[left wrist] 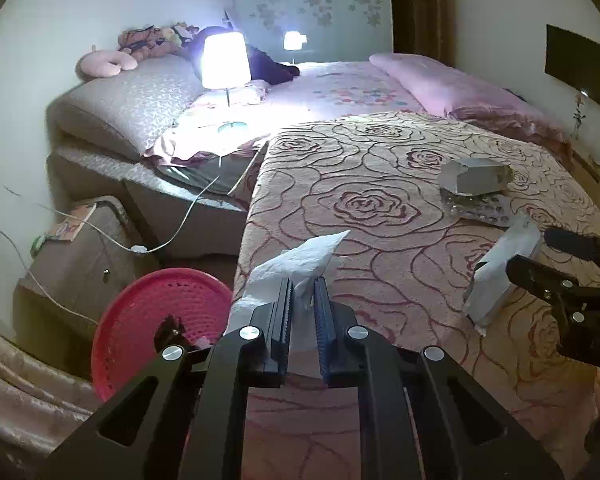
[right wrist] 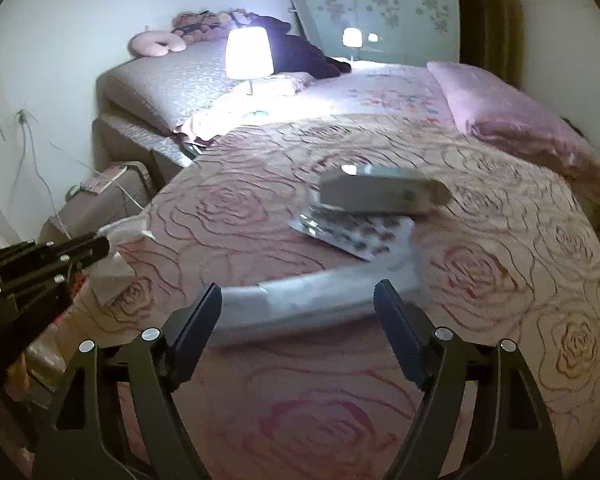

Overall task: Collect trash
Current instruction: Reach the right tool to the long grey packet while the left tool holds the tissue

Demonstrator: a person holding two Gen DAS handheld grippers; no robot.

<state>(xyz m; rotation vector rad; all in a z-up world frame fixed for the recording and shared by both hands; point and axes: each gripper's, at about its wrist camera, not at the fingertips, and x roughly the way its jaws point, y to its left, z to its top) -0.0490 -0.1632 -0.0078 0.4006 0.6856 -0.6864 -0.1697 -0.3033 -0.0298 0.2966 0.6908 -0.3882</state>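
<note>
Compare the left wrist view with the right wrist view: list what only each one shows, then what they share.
Only the left wrist view shows the round red plastic basket on the floor beside the bed and the dark flat screen on the wall.

Only the right wrist view shows the right claw from behind, open, with the white flat packet between its jaws.

Both show the rose-patterned bedspread, the lit white table lamp, the grey cardboard box on the silver pill blister sheet, and the left claw shut on crumpled white tissue.

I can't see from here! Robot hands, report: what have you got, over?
Left gripper shut on white tissue. Right gripper open, white wrapper between fingers, unpinched. Red bin below left, nothing blocking. Box, pill sheets remain.
</note>
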